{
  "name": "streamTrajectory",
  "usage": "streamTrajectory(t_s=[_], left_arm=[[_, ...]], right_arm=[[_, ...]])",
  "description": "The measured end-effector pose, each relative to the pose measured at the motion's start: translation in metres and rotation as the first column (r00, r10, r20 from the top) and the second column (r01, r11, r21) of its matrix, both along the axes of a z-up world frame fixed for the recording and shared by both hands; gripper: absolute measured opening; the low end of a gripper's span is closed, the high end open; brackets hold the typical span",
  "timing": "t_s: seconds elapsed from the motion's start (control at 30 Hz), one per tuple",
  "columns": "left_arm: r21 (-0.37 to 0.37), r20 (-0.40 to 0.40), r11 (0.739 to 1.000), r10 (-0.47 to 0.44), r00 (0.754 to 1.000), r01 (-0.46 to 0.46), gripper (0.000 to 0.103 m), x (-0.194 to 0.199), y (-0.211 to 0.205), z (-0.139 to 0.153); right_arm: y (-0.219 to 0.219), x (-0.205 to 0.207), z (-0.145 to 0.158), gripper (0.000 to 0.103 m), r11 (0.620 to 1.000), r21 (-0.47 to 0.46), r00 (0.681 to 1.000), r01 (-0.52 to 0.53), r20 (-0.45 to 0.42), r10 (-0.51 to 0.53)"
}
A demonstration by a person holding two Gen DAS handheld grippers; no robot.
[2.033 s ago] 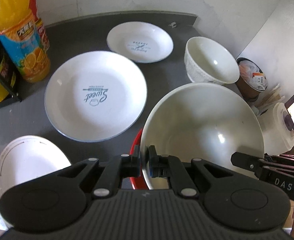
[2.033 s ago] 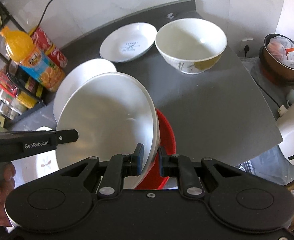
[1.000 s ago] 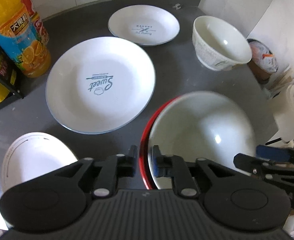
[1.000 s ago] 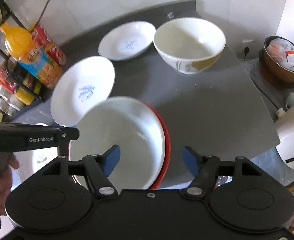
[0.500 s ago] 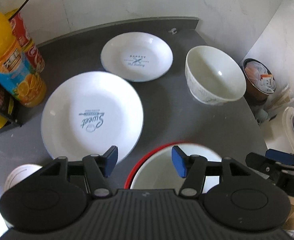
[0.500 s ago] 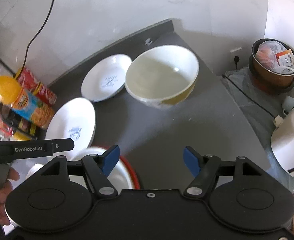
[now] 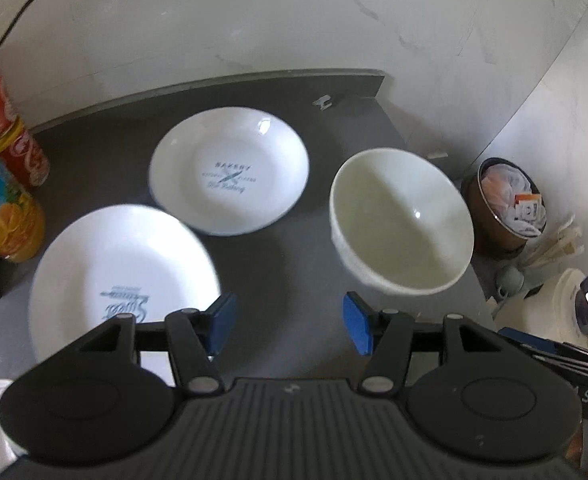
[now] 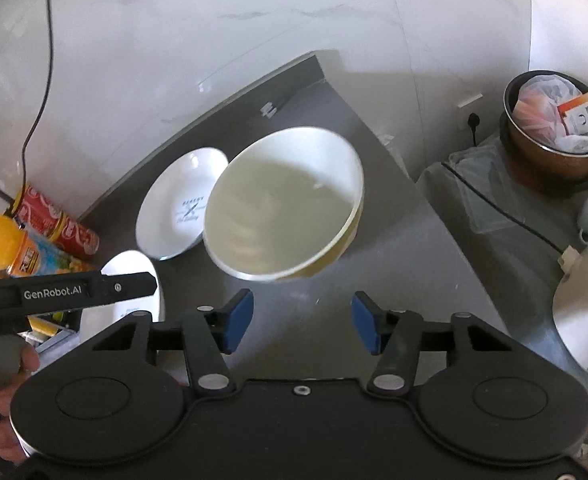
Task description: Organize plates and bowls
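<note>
A cream bowl (image 7: 402, 220) stands on the dark grey counter (image 7: 285, 268) at the right; in the right wrist view the bowl (image 8: 281, 208) is straight ahead. A small white plate with blue print (image 7: 229, 174) lies behind a larger white plate (image 7: 121, 280); both also show in the right wrist view, the small plate (image 8: 181, 208) and the large plate (image 8: 137, 280). My left gripper (image 7: 289, 326) is open and empty above the counter. My right gripper (image 8: 302, 322) is open and empty, just short of the bowl.
An orange juice bottle (image 7: 1, 216) and a red can (image 7: 5, 132) stand at the left. A brown bin with rubbish (image 8: 554, 128) stands beyond the counter's right edge (image 8: 446, 220). A white round object (image 8: 586, 320) is at the right. The wall is behind.
Both grippers let go of the large white bowl, opened and drew up and forward. The large bowl and red dish have dropped out of view below the grippers.
</note>
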State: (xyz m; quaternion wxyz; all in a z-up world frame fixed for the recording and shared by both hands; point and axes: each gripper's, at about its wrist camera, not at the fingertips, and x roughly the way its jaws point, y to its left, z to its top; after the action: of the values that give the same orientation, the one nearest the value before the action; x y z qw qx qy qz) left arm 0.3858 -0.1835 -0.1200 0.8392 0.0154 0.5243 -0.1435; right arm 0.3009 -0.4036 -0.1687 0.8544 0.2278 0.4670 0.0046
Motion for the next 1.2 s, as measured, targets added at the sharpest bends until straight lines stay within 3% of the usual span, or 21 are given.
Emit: streamTrajectory(t_s=[0.53,0.73,0.83,0.9,0.93,1.0,1.07,1.2], left_arm=[[0.015,-0.038,1.0,0.02,0.999,-0.019,0.054,0.055,-0.041,-0.022],[0.012,-0.055,1.0,0.02,0.998,-0.019,0.049,0.068,-0.052,-0.036],[0.017,-0.07,0.999,0.047,0.996,-0.046,0.048,0.074,-0.056,-0.043],[0.029,-0.065,0.998,0.059,0.996,-0.057,0.041,0.077,-0.061,-0.047],[0.044,-0.067,0.997,0.063,0.996,-0.06,0.036,0.079,-0.063,-0.051],[0.05,-0.091,0.996,0.076,0.993,-0.072,0.014,0.081,-0.064,-0.059],[0.028,-0.119,0.996,0.083,0.989,-0.08,0.005,0.082,-0.064,-0.067],[0.029,-0.112,0.995,0.101,0.989,-0.099,0.005,0.077,-0.062,-0.066]], right_arm=[[-0.03,0.041,-0.024,0.049,0.998,0.049,0.999,0.04,-0.028,-0.039],[-0.03,0.053,-0.036,0.044,0.998,0.047,0.997,0.049,-0.061,-0.046],[-0.03,0.059,-0.045,0.032,0.997,0.034,0.993,0.067,-0.103,-0.063],[-0.031,0.061,-0.051,0.026,0.995,0.065,0.992,0.073,-0.106,-0.066],[-0.029,0.062,-0.051,0.017,0.995,0.073,0.994,0.064,-0.097,-0.057],[-0.022,0.063,-0.047,0.016,0.999,0.018,0.995,0.048,-0.089,-0.046],[-0.018,0.061,-0.045,0.016,0.999,-0.003,0.996,0.038,-0.076,-0.038],[-0.017,0.052,-0.04,0.016,1.0,0.007,0.998,0.018,-0.062,-0.018]])
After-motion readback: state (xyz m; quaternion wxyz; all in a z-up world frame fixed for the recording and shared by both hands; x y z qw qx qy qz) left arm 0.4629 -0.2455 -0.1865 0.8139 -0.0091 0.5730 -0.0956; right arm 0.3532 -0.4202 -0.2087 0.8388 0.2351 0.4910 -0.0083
